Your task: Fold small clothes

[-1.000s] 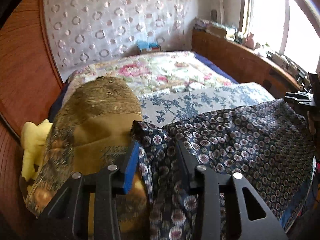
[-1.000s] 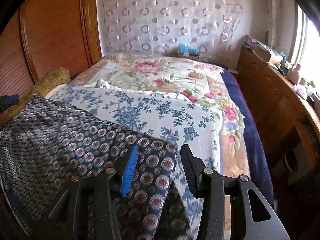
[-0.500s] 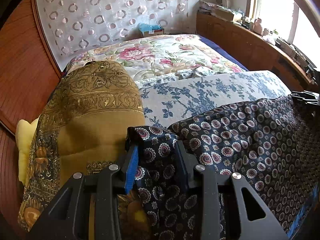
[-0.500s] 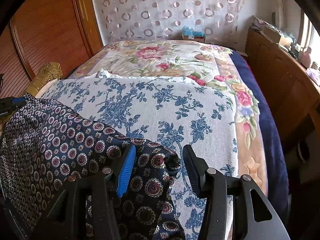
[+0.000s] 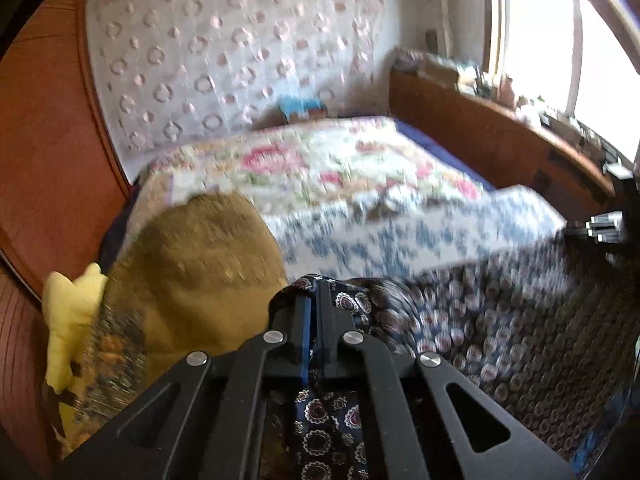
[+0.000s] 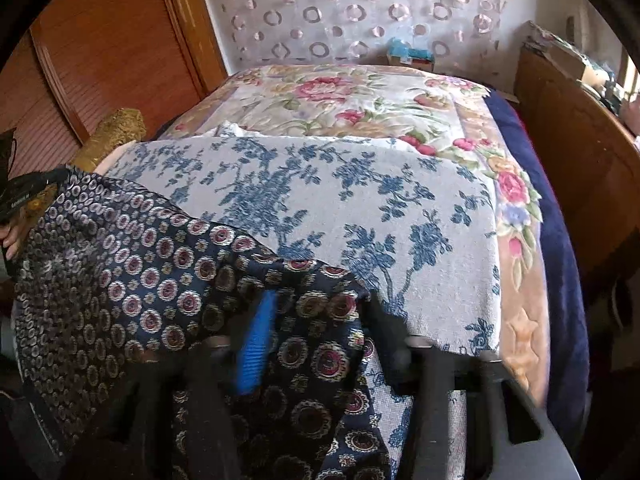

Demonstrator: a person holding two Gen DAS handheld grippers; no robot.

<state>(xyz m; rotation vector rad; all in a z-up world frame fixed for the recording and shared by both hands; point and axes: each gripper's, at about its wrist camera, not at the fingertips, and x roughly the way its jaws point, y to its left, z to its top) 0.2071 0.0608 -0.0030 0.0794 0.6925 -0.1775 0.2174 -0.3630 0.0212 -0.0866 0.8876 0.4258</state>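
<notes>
A dark navy garment with round medallion print lies spread across the near end of the bed, on a white cloth with blue flowers. My left gripper is shut on the garment's left corner, its jaws nearly together with cloth bunched between them. My right gripper straddles the garment's right corner; its jaws stand apart with the cloth lying between them. The left gripper also shows at the left edge of the right wrist view.
A mustard-gold patterned cloth and a yellow soft toy lie at the left. A floral quilt covers the far bed. Wooden wardrobe doors stand left, a wooden ledge with clutter right.
My left gripper has shut on the garment's corner; it was open around it before. The right gripper has stayed open over the other corner. Both views have shifted slightly.
</notes>
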